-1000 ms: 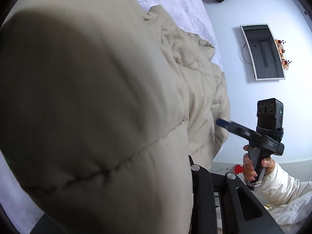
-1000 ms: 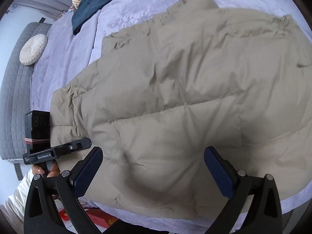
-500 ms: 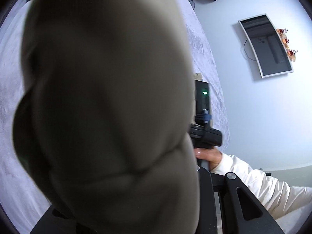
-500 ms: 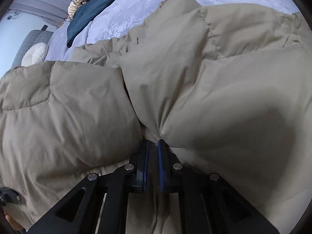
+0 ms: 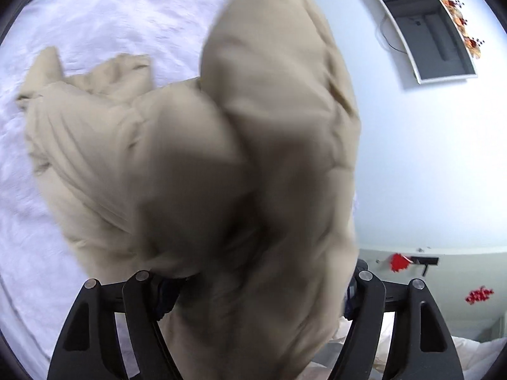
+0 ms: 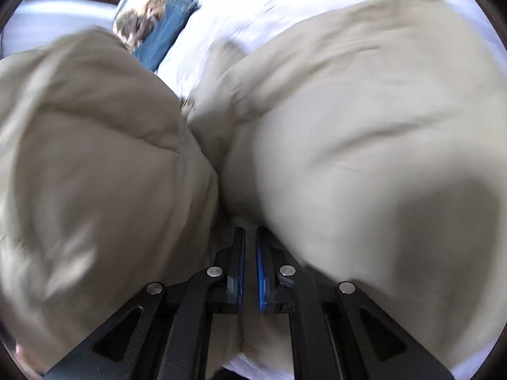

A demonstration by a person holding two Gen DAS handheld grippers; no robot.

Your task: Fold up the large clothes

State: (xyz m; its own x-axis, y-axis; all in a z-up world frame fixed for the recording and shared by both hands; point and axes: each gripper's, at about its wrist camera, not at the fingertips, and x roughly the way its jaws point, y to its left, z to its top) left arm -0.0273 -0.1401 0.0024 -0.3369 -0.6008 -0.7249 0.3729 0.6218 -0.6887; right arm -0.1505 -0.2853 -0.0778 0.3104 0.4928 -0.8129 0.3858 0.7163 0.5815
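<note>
White bedding covers the bed (image 5: 104,15), and over it the beige puffer coat (image 5: 196,158) hangs bunched and lifted, apparently mid-fold. The right hand-held gripper (image 6: 250,262) pinches a fold of it tight, while the left hand-held gripper (image 5: 253,291) has just been opening, its jaws wide with coat draped loosely between them. No containers are visible.

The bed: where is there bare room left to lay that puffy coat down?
The white bedspread lies bare left of and beyond the beige coat. The far end is crowded by blue jeans and a furry thing. The near edge is buried under coat.
</note>
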